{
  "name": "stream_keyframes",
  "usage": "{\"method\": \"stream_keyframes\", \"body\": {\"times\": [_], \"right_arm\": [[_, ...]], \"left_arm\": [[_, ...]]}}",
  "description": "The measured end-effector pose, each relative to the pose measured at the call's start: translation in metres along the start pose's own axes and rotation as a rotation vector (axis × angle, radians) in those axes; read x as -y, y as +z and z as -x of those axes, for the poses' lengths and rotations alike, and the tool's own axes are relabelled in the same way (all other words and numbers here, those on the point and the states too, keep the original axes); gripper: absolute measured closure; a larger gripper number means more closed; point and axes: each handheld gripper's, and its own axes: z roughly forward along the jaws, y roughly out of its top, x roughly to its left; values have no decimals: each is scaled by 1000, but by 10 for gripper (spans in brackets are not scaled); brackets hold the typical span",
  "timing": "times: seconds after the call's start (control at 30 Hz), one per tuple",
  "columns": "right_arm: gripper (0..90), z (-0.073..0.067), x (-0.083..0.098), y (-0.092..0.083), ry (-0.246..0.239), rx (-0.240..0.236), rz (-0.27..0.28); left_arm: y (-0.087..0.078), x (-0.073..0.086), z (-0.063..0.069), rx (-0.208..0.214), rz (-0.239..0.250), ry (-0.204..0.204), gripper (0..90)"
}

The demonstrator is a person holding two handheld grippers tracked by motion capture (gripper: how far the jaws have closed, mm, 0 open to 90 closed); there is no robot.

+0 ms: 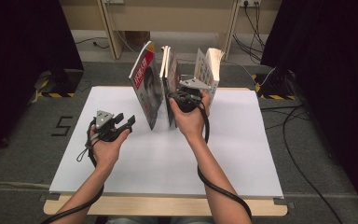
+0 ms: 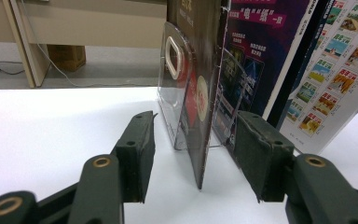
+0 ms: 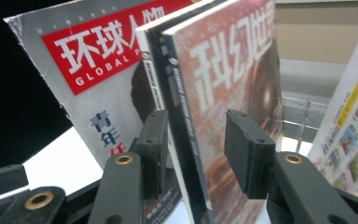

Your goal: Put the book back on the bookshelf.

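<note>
three magazines (image 1: 168, 86) upright in a row on the white sheet (image 1: 242, 154) covering the table (image 1: 168, 205), left gripper (image 1: 121, 122) before them, right gripper (image 1: 185, 99) at the middle one.

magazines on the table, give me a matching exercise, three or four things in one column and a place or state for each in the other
Things:
1. red-title magazine
2. middle magazine
3. magazine with small pictures
4. left hand-held gripper

Places or states:
A. between the jaws of the right hand-held gripper
B. open, holding nothing, left of the magazines
C. farthest right of the standing row
D. farthest left of the standing row

Pairs: 1-D, 2-A, 3-C, 4-B
</note>
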Motion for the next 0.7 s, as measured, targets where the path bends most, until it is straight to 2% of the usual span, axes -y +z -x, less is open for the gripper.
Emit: {"method": "stream_keyframes", "body": {"times": [0.4, 0.5, 0.7], "right_arm": [[599, 25, 16, -19, 21, 45, -32], [599, 34, 24, -25, 30, 59, -39], [599, 43, 32, -33, 42, 70, -49]], "left_arm": [[-1, 2, -2, 13, -23, 0, 475], [-1, 4, -5, 8, -31, -2, 476], [-1, 4, -8, 3, -28, -6, 477]]}}
